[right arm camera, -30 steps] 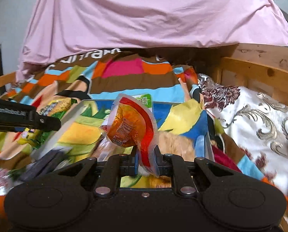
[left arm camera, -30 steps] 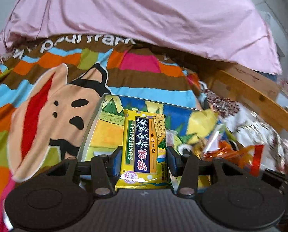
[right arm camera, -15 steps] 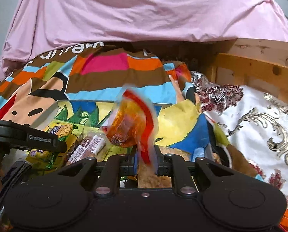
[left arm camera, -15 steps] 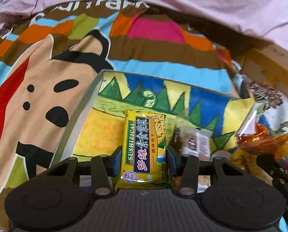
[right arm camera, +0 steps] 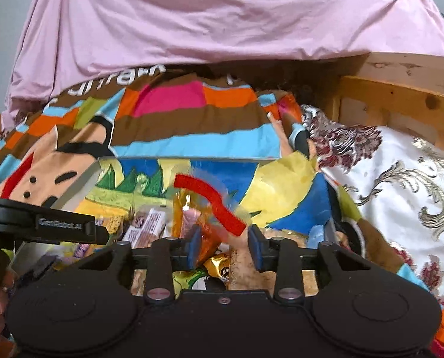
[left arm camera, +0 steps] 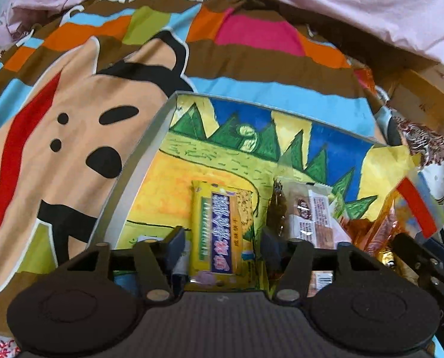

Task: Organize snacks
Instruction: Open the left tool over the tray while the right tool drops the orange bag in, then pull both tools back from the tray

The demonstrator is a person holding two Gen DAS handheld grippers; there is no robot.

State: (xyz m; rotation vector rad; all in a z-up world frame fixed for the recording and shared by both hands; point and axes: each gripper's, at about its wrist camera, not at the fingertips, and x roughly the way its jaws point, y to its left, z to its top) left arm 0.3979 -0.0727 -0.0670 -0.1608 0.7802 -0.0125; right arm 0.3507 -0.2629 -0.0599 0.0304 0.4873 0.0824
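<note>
Change: both snacks were held up over the box 1 second ago; now both jaws are opening and let them go.
Meaning: 2 more snacks are put away.
Left gripper: jaws apart, yellow cracker pack lies loose between them in the box.
Right gripper: jaws apart, orange snack bag drops between them into the box.

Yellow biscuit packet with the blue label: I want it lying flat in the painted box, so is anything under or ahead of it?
Nothing visible: the yellow biscuit packet lies on bare box floor between the opening left gripper pads.
</note>
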